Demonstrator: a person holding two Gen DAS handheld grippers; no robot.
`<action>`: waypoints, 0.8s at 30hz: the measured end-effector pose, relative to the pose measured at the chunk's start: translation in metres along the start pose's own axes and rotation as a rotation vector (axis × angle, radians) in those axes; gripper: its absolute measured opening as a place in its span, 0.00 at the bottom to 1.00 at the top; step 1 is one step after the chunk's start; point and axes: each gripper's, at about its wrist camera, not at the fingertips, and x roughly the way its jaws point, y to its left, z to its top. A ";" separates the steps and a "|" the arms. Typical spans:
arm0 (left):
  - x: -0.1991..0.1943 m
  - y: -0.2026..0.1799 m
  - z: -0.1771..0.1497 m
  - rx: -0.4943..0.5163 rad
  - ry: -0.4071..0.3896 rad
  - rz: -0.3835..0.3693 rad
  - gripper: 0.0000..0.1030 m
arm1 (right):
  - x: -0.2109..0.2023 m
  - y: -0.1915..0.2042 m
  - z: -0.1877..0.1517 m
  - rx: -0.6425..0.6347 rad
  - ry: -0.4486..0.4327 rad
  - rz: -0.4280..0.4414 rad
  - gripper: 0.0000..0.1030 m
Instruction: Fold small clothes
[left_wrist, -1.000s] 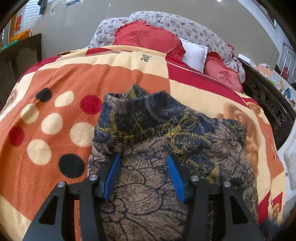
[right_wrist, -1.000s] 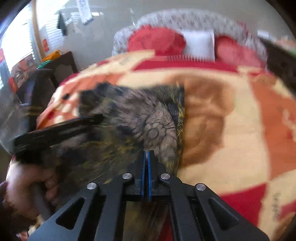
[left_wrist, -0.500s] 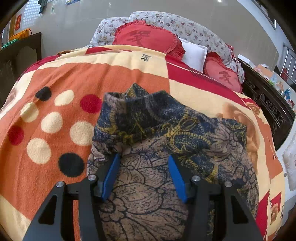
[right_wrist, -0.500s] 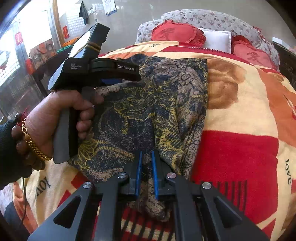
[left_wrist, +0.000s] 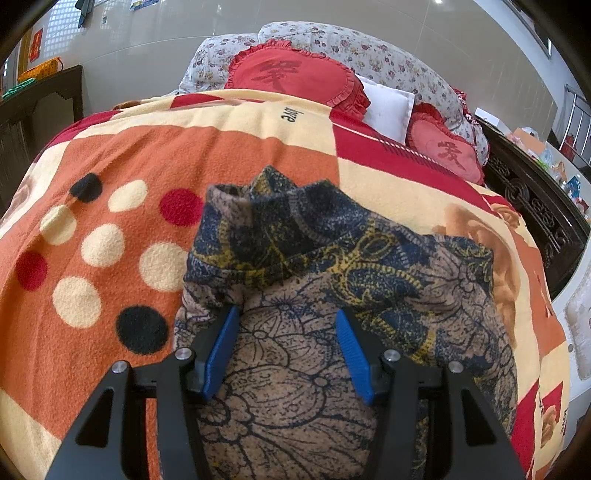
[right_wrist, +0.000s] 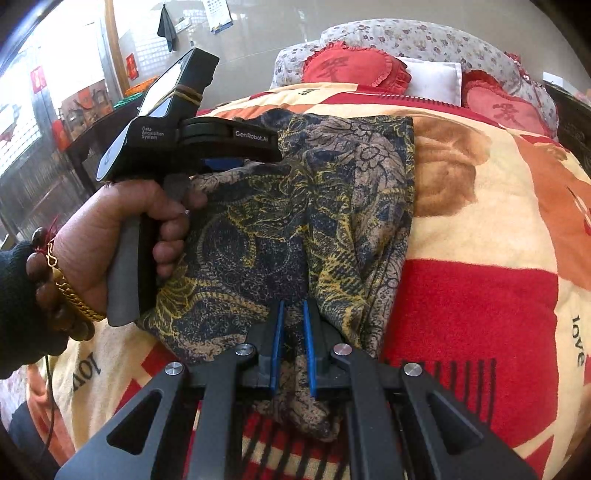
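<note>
A small garment (left_wrist: 332, 258) in dark blue, tan and yellow floral print lies folded on the bed blanket (left_wrist: 110, 166). My left gripper (left_wrist: 287, 310) rests on its near part, open. Its blue pads (left_wrist: 221, 343) stand wide apart with tan cloth bulging between them. In the right wrist view the garment (right_wrist: 295, 221) spreads ahead. The left gripper (right_wrist: 258, 157), held by a person's hand (right_wrist: 110, 229), lies over the garment's left edge. My right gripper (right_wrist: 293, 303) sits at the garment's near edge. Its pads (right_wrist: 277, 343) are slightly apart, and a bunched fold lies loose between them.
Red heart cushions (left_wrist: 291, 74), a white pillow (left_wrist: 388, 107) and floral pillows (left_wrist: 388, 62) line the head of the bed. A dark carved bed frame (left_wrist: 535, 206) runs along the right. A dark cabinet (left_wrist: 37, 107) stands at the left. Bare blanket (right_wrist: 480, 295) lies to the garment's right.
My right gripper has come down to the garment's near edge, and its pads, pressed together before, now stand slightly apart. The left gripper has stayed where it was.
</note>
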 end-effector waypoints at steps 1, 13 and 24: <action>0.000 0.000 0.000 -0.001 0.001 0.000 0.56 | 0.000 0.000 0.000 0.001 0.000 0.000 0.29; -0.022 0.002 0.013 0.030 0.073 -0.071 0.79 | 0.001 0.000 0.001 -0.005 0.000 -0.012 0.29; -0.210 0.007 -0.035 0.177 -0.227 0.121 1.00 | -0.031 -0.014 0.008 0.152 -0.004 0.011 0.30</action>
